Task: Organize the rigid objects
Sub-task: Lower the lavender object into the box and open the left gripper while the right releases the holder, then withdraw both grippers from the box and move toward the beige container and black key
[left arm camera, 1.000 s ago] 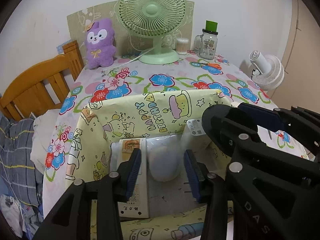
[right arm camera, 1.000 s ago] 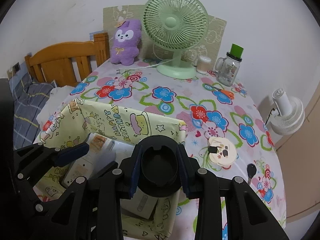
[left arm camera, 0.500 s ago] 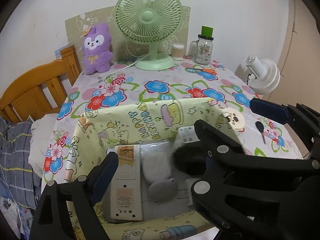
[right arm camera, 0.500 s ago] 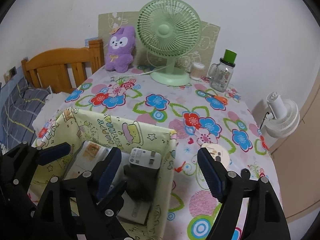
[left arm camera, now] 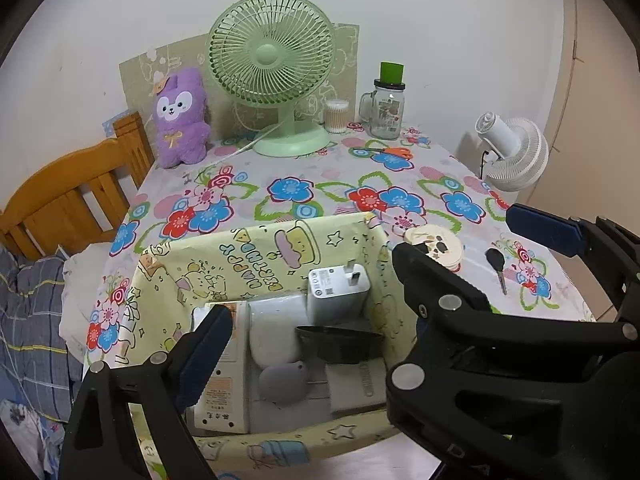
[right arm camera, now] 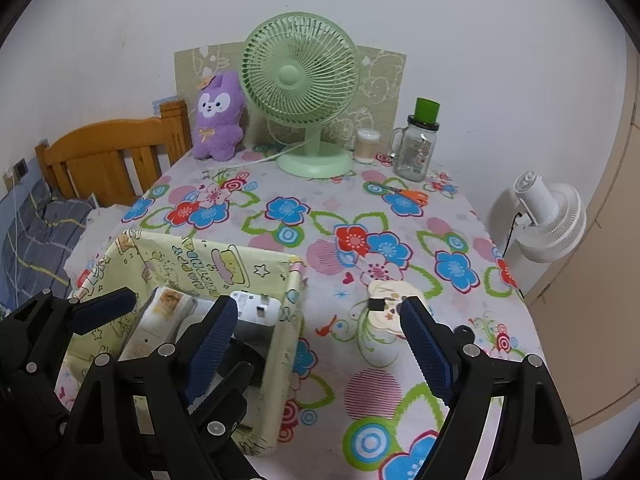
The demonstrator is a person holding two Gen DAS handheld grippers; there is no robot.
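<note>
A yellow cartoon-print box [left arm camera: 256, 264] [right arm camera: 208, 264] stands at the table's near left. Inside lie a long white remote [left arm camera: 224, 380], a white oval piece [left arm camera: 274, 340], a grey oval piece [left arm camera: 284, 384], a white charger [left arm camera: 338, 292], a black cup [left arm camera: 340, 344] and a white adapter [left arm camera: 356, 388]. My left gripper [left arm camera: 320, 332] hangs above the box, its jaws opening with nothing gripped; its right finger is hidden behind the right gripper. Over the box's right wall, my right gripper [right arm camera: 318, 320] is also opening and holds nothing.
On the floral cloth right of the box lie a cream round disc [left arm camera: 436, 244] [right arm camera: 390, 304] and a black key [left arm camera: 496, 264]. Orange scissors [right arm camera: 404, 192], a green fan [right arm camera: 300, 76], a purple plush [right arm camera: 218, 120] and a glass jar [right arm camera: 414, 156] stand further back. A white fan [right arm camera: 548, 220] is off the right edge.
Both grippers opened and rose. The left let go of the grey oval piece and the right let go of the black cup; both pieces now lie in the box.
</note>
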